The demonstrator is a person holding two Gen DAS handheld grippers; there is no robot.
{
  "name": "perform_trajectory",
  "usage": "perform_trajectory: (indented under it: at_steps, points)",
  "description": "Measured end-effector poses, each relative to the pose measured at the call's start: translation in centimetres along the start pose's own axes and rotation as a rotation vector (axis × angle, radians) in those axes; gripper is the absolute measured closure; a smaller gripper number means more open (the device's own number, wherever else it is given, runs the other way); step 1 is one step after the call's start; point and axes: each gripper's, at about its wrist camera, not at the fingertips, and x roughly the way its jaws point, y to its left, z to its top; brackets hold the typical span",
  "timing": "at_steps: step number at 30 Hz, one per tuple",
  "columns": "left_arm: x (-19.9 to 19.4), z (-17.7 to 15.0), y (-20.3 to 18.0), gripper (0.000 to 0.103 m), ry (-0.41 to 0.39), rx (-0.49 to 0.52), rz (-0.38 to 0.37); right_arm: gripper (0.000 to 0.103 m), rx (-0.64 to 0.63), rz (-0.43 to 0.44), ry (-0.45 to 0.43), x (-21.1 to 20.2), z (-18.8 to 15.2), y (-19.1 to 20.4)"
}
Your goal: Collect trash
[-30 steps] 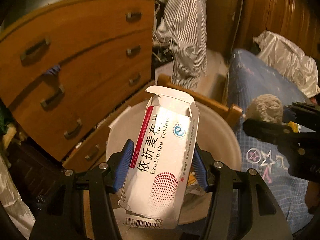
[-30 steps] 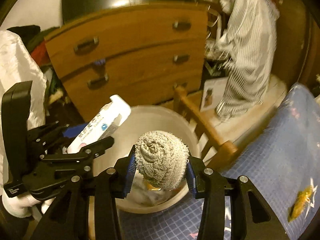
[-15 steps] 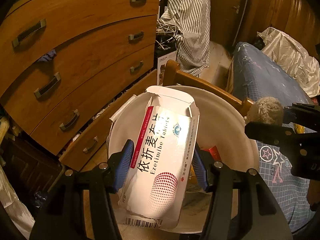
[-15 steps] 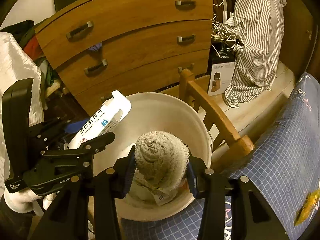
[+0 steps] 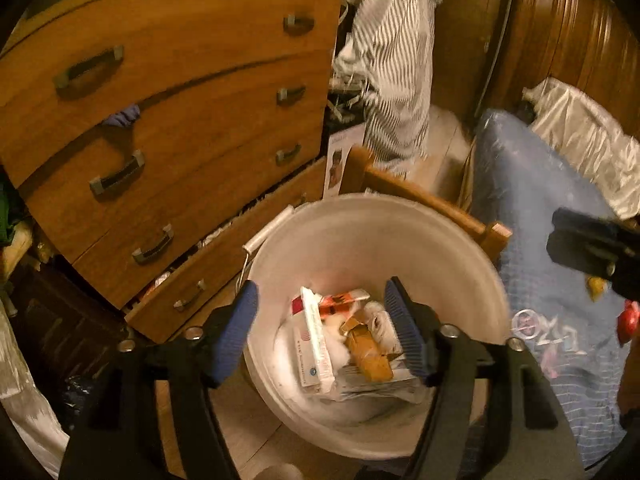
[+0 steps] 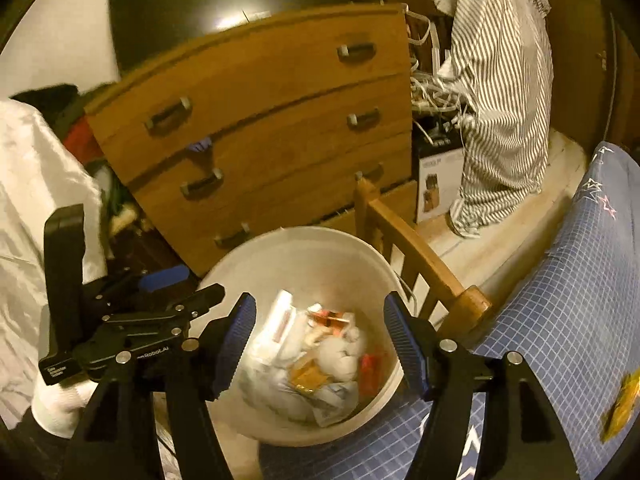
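The wooden dresser [image 5: 180,128] stands at left. The left gripper [image 5: 322,334], jaws just opened and empty, hangs over the white bin [image 5: 460,264], where the tablet box [image 5: 314,354] lies among wrappers (somewhat blurred). The right gripper [image 6: 320,340], likewise just opened, holds nothing above the bin; the blue bedspread [image 6: 560,300] lies at right.

Both grippers are black frames with silver screws and ribbed blue pads [image 5: 236,332]; a white glove [image 6: 56,404] covers the person's left hand.

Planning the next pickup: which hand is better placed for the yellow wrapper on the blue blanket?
Right. Left tongs and right tongs just opened, empty, over the bin; the yellow wrapper lies on the right one's side.
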Motion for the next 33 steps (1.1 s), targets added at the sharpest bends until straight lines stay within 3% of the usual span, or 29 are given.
perform_trajectory:
  at_steps: [5, 10, 19, 26, 33]
  points:
    - [-6.9, -1.8, -0.6, 0.008, -0.180, -0.040, -0.003, 0.026, -0.040, -0.006, -0.158, -6.9, -4.3, 1.7]
    - [-12.7, -5.2, -2.2, 0.006, -0.340, -0.087, 0.043, 0.021, -0.043, -0.034, -0.249, -12.0, -9.5, 2.6]
    - [-16.7, -10.6, -6.3, 0.006, -0.369, -0.025, 0.037, 0.017, -0.074, -0.084, -0.319, -19.5, -15.9, 3.6]
    - [-19.0, -12.1, -7.5, 0.006, -0.396, -0.017, 0.016, 0.016, -0.055, -0.088, -0.331, -21.8, -17.0, 3.0]
    - [-19.6, -12.4, -8.1, 0.006, -0.394, 0.000, 0.025, 0.016, -0.072, -0.084, -0.332, -21.3, -15.8, 3.7]
